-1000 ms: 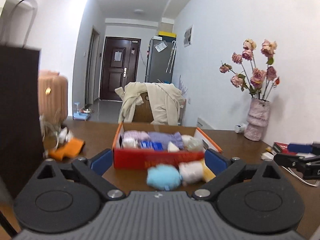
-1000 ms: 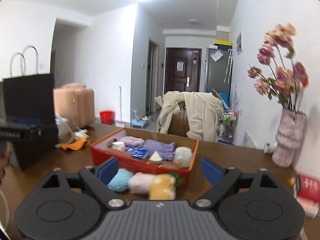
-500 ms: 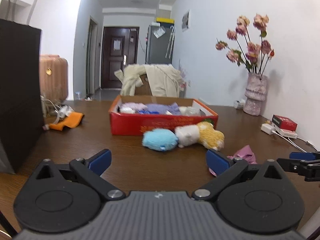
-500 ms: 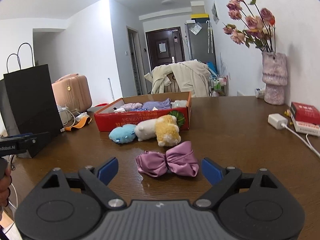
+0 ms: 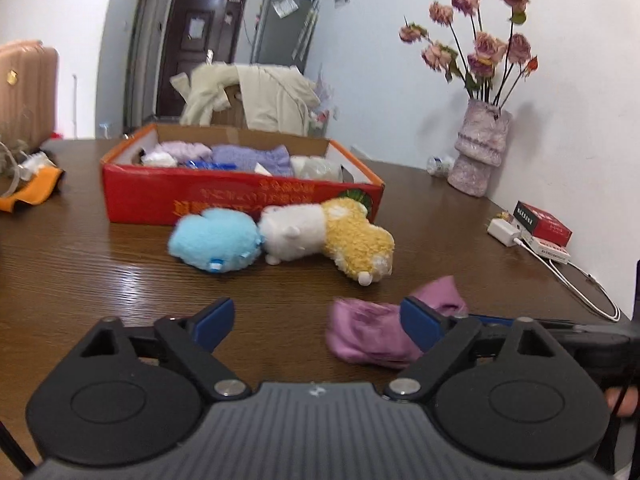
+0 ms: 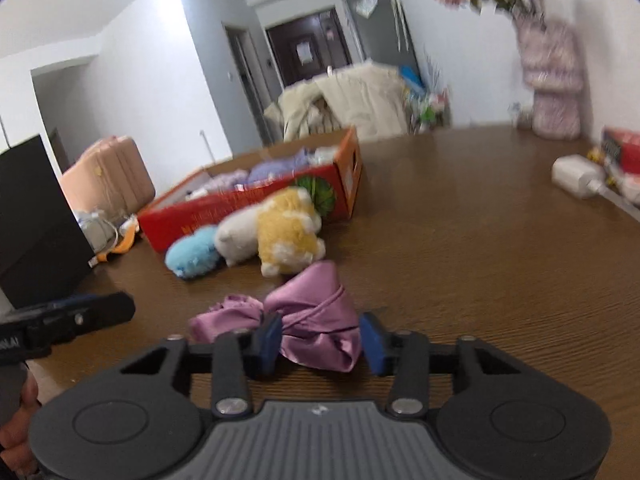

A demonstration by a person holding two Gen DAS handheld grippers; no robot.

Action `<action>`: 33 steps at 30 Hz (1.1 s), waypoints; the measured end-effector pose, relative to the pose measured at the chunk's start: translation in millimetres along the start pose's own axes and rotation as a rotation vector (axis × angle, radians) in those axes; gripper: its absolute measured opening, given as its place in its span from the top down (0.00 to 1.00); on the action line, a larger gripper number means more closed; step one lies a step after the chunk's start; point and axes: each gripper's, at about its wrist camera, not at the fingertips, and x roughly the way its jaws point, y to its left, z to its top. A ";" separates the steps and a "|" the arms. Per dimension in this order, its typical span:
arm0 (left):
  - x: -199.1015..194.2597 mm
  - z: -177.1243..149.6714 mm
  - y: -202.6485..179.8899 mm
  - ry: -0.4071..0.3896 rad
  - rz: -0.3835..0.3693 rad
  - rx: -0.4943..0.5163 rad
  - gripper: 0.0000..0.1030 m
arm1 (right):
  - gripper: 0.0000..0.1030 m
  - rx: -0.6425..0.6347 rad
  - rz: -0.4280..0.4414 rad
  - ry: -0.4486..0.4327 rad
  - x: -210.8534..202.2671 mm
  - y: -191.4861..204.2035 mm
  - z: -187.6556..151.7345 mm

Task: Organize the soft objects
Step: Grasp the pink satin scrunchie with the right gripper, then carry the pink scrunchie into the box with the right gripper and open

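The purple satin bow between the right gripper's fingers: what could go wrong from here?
1. The right gripper, whose jaws have just been closing, straddles only one loop of the purple satin bow; the smooth fabric may slip out, or the other loop may drag on the table.
2. The left gripper hangs open close beside the same bow, so the two grippers may collide.

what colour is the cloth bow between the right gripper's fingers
The cloth bow is shiny purple-pink, clearest in the right wrist view.

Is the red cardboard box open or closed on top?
Open: the red box has no lid, and purple and white soft items show inside above its rim.
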 end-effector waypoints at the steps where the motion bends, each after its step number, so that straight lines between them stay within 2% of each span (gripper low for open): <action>1: 7.0 0.6 0.2 0.013 -0.008 0.003 0.19 | 0.61 -0.011 0.034 0.008 4.7 2.2 -0.2; 4: 30.3 1.8 4.1 0.063 -0.020 -0.011 0.31 | 0.61 0.002 0.117 0.014 9.6 5.1 2.3; 7: 45.9 3.1 9.5 0.097 -0.056 -0.035 0.47 | 0.59 0.067 0.130 -0.025 5.9 -0.1 12.6; 8: 46.1 3.2 10.2 0.095 -0.073 -0.030 0.57 | 0.59 0.099 0.128 -0.042 6.6 -2.8 18.4; 9: 44.6 2.2 9.0 0.091 -0.099 -0.016 0.63 | 0.59 0.126 0.123 -0.055 9.2 -4.9 23.7; 11: 40.4 -2.7 4.6 0.092 -0.119 0.009 0.65 | 0.59 0.139 0.087 -0.050 20.7 -4.4 30.6; 14: 31.4 -11.4 -3.5 0.095 -0.115 0.051 0.68 | 0.62 0.115 0.077 0.015 42.0 0.9 31.7; 15: 29.5 -13.9 -5.5 0.098 -0.109 0.059 0.68 | 0.65 0.114 0.089 0.029 44.5 1.5 30.5; 17: 25.7 -19.0 -10.3 0.105 -0.099 0.075 0.68 | 0.79 0.106 0.114 0.036 41.8 3.4 28.4; 20: 19.2 -21.5 -10.0 0.107 -0.141 0.066 0.64 | 0.81 0.072 0.088 0.033 27.0 8.3 23.1; 21: 16.4 -20.2 -7.7 0.103 -0.162 0.053 0.60 | 0.81 0.064 0.075 0.026 19.8 10.3 20.5; 23: 10.7 -16.8 -1.5 0.064 -0.165 0.004 0.56 | 0.82 0.048 0.059 0.012 7.7 13.3 12.4; 25: 10.7 -15.2 2.1 0.049 -0.167 -0.024 0.56 | 0.82 0.054 0.058 0.009 -1.5 12.6 2.7; 28: 16.1 -19.3 1.9 0.092 -0.171 -0.027 0.57 | 0.82 0.065 0.049 -0.001 -10.4 14.2 -5.5; 30: 15.2 -20.9 3.3 0.098 -0.197 -0.035 0.63 | 0.82 0.045 0.037 -0.006 -15.0 17.4 -7.3; 33: 13.9 -25.1 2.4 0.121 -0.208 -0.024 0.67 | 0.79 0.037 0.036 0.009 -18.6 17.9 -9.2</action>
